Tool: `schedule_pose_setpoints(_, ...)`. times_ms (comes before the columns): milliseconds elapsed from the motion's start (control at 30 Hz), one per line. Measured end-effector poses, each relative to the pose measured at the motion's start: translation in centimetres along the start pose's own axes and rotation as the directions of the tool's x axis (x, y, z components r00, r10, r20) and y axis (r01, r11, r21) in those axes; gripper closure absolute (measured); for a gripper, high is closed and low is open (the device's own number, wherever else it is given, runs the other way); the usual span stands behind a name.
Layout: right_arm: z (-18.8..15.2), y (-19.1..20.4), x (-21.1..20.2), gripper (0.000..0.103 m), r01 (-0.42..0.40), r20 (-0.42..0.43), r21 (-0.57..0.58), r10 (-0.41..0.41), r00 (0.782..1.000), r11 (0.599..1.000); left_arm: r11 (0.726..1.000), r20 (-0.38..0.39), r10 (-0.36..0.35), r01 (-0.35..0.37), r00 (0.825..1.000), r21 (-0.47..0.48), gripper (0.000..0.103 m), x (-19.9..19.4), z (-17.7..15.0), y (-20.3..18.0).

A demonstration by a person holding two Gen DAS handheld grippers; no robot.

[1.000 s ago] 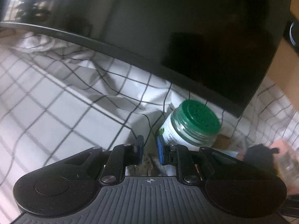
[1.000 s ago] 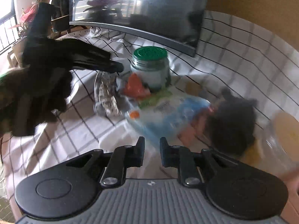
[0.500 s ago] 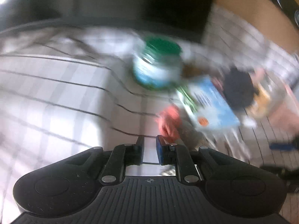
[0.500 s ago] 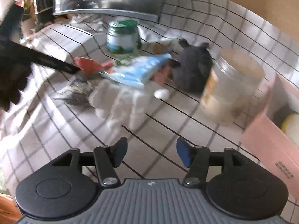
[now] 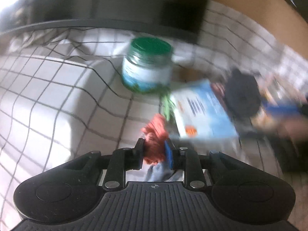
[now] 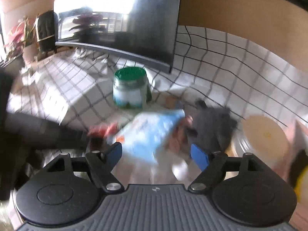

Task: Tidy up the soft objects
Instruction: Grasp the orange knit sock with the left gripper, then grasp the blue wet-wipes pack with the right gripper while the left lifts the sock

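Observation:
An orange soft toy (image 5: 155,134) with green leaves sits between the fingers of my left gripper (image 5: 155,152). The pads press on it while the jaws are opening slightly. Beside it lies a blue-and-white packet (image 5: 202,113), with a dark grey plush (image 5: 242,94) further right. In the right wrist view my right gripper (image 6: 156,152) is low over the blue packet (image 6: 152,130). Its jaws are opening wide and its pads touch nothing. The orange toy (image 6: 102,130) shows at the left, at the tip of the left gripper's dark body (image 6: 48,132). The grey plush (image 6: 211,125) lies just beyond the right finger.
A green-lidded jar (image 6: 130,88) stands behind the pile, in front of a dark monitor (image 6: 125,19). At the right are a clear jar with a tan lid (image 6: 265,136) and a pink box (image 6: 300,134). A checked cloth (image 5: 48,96) covers the table.
My left gripper swung from the jar to the pile and now has the orange toy between its fingers. My right gripper went from shut to wide open and came down close to the blue packet.

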State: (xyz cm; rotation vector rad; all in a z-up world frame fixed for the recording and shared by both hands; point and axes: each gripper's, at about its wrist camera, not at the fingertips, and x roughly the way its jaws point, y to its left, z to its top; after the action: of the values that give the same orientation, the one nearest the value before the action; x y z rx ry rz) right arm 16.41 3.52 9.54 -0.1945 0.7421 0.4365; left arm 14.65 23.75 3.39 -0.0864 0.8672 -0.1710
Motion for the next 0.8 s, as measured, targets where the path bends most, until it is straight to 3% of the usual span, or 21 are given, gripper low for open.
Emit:
schedule_pose_setpoints(133, 2.7, 0.3, 4.9, 0.021, 0.043, -0.098, 0.034, -0.04, 0.994, 0.998, 0.996, -0.015, -0.009, 0.011, 1.0, 0.087, 0.075, -1.7, -2.2, -0.8)
schedule_pose_setpoints(233, 3.0, 0.5, 8.2, 0.021, 0.045, -0.199, 0.093, -0.026, 0.98, 0.995, 0.992, -0.006, 0.036, -0.035, 0.999, 0.118, 0.075, -3.0, -2.9, -0.7)
schedule_pose_setpoints(367, 2.2, 1.4, 8.9, 0.021, 0.041, -0.201, 0.082, -0.024, 0.979, 0.996, 0.997, 0.005, 0.08, -0.08, 0.997, 0.015, 0.076, -4.6, -3.6, 1.0)
schedule_pose_setpoints(467, 2.0, 2.1, 7.4, 0.044, 0.013, -0.185, 0.003, -0.012, 0.983, 1.0, 0.992, -0.001, 0.046, -0.046, 0.999, -0.118, 0.078, -5.1, -3.9, 2.4)
schedule_pose_setpoints(500, 2.0, 1.9, 6.8, 0.055, -0.002, -0.182, 0.006, 0.003, 0.983, 1.0, 0.986, -0.003, 0.024, -0.024, 1.0, -0.164, 0.078, -5.1, -4.1, 2.8)
schedule_pose_setpoints(600, 1.7, 0.8, 4.4, 0.071, -0.085, -0.187, 0.048, 0.092, 0.978, 0.995, 0.967, -0.005, -0.006, 0.005, 1.0, -0.254, 0.078, -4.8, -4.4, 3.1)
schedule_pose_setpoints(800, -1.9, -1.3, -0.2, 0.077, -0.124, -0.212, 0.116, 0.147, 0.966, 0.986, 0.964, 0.0, -0.002, 0.002, 1.0, -0.266, 0.078, -3.1, -3.6, 1.3)
